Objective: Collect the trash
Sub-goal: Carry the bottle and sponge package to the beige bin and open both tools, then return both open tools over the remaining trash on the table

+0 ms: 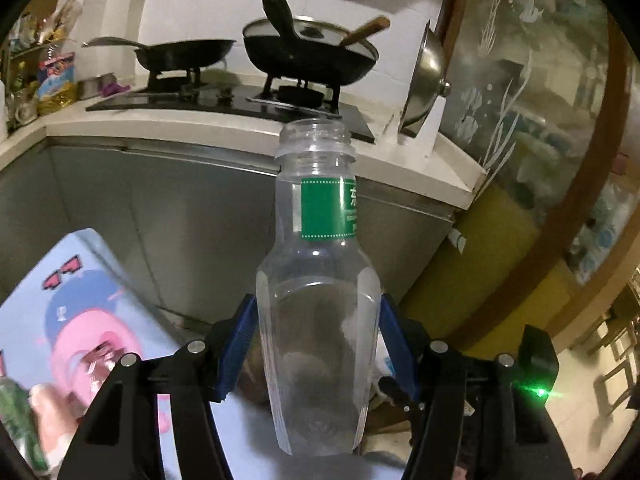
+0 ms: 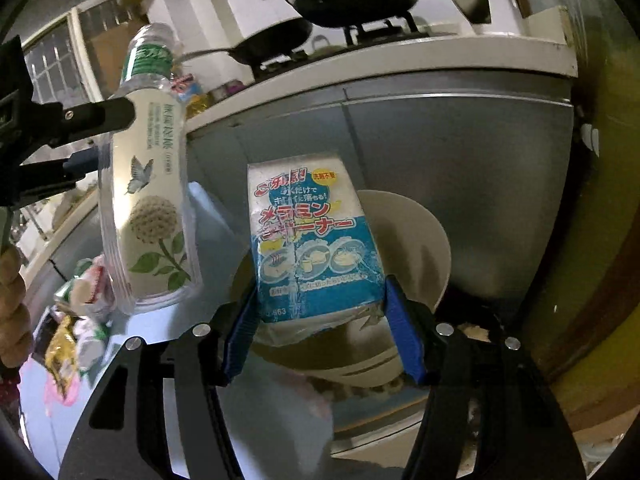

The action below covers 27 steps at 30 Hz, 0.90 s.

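My left gripper [image 1: 318, 344] is shut on an empty clear plastic bottle [image 1: 318, 320] with a green neck label and no cap, held upright in the air. The same bottle [image 2: 150, 184], with its flower-and-butterfly label, shows at the left of the right wrist view, clamped by the left gripper's fingers [image 2: 100, 114]. My right gripper [image 2: 322, 328] is shut on a blue and white sponge packet [image 2: 308, 240] with Japanese print, held above a beige trash bin [image 2: 420, 240].
A kitchen counter [image 1: 200, 126] with a stove, two black pans [image 1: 308, 54] and a steel lid [image 1: 424, 80] stands ahead, grey cabinet doors [image 2: 460, 184] below. A light blue cartoon-print table [image 1: 80, 300] lies at lower left, with several wrappers [image 2: 76, 320] on it.
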Tool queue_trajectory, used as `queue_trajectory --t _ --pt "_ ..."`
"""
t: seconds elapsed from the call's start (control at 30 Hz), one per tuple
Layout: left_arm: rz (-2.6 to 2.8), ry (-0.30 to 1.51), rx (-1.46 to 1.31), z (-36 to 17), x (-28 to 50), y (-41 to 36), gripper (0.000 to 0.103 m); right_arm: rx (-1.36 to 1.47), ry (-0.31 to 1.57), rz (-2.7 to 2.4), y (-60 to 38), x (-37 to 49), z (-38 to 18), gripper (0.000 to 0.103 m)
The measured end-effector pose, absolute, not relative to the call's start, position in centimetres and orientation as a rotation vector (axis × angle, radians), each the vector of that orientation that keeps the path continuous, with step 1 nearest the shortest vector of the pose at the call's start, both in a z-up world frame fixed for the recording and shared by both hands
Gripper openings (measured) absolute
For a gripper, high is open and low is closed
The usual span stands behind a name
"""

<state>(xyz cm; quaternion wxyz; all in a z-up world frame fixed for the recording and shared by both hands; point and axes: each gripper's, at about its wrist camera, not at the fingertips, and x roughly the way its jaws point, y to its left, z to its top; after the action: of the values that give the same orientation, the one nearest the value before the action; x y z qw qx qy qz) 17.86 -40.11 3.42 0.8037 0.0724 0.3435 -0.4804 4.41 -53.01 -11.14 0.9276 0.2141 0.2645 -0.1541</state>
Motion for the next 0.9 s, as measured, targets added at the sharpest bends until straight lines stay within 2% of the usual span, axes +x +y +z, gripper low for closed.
queue_trajectory --t 0.07,0.1,0.13,0.17,0.5,0.9 --pt "-1.034 0.752 0.166 2.2 18.0 -41.1 0.062 0.446 0.558 -0.319 -53.5 4.9 -11.7 0.07" --pt "-1.035 0.764 0.174 1.6 18.0 -41.5 0.067 0.448 0.567 -0.324 -53.7 5.1 -12.0 0.072" --pt "-1.019 0.779 0.192 0.9 18.0 -41.8 0.079 0.453 0.562 -0.337 -53.8 5.1 -12.1 0.074" --pt "-1.005 0.781 0.2 0.6 17.9 -41.8 0.08 0.457 0.556 -0.34 -53.7 5.0 -12.2 0.074" --pt "-0.969 0.728 0.108 3.0 16.4 -35.7 0.076 0.508 0.487 -0.33 -51.9 3.1 -10.9 0.074" --pt "-0.732 0.677 0.118 1.7 10.9 -19.9 0.077 0.503 0.53 -0.188 -43.3 2.5 -9.8 0.074"
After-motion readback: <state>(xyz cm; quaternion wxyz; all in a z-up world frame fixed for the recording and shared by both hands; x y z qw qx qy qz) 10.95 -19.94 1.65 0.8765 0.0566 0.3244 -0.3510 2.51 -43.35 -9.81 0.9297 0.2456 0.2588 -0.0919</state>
